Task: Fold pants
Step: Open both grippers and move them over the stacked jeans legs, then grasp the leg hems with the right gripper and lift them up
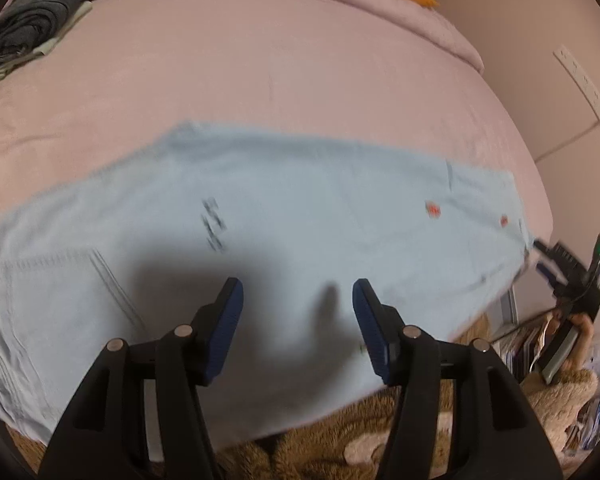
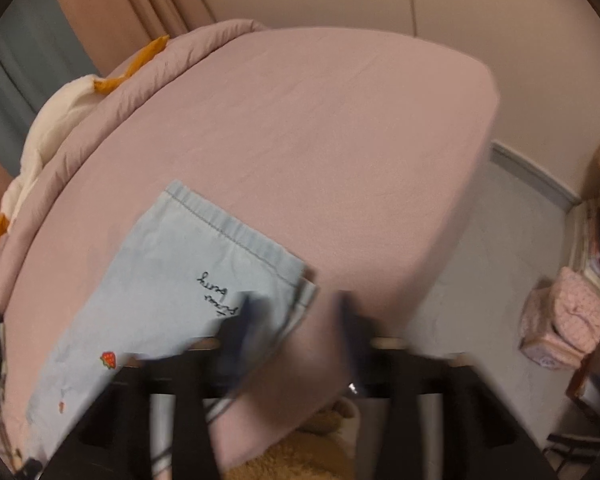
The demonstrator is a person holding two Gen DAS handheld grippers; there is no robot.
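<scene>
Light blue pants (image 1: pixel 284 216) lie flat across the pink bed (image 1: pixel 260 68), with black script and small red strawberry marks on them. My left gripper (image 1: pixel 298 312) is open and empty, hovering over the near edge of the pants. In the right wrist view the hem end of the pants (image 2: pixel 188 264) lies near the bed's corner. My right gripper (image 2: pixel 296 316) is open and motion-blurred, just above the hem corner, holding nothing. The right gripper also shows in the left wrist view (image 1: pixel 556 268) at the far right end of the pants.
A dark grey garment (image 1: pixel 28 24) lies at the bed's far left. A white and orange plush toy (image 2: pixel 52 128) rests on the rolled quilt. A brown fuzzy blanket (image 1: pixel 340 440) hangs below the bed edge. Books and a pink bag (image 2: pixel 560 320) stand on the floor at right.
</scene>
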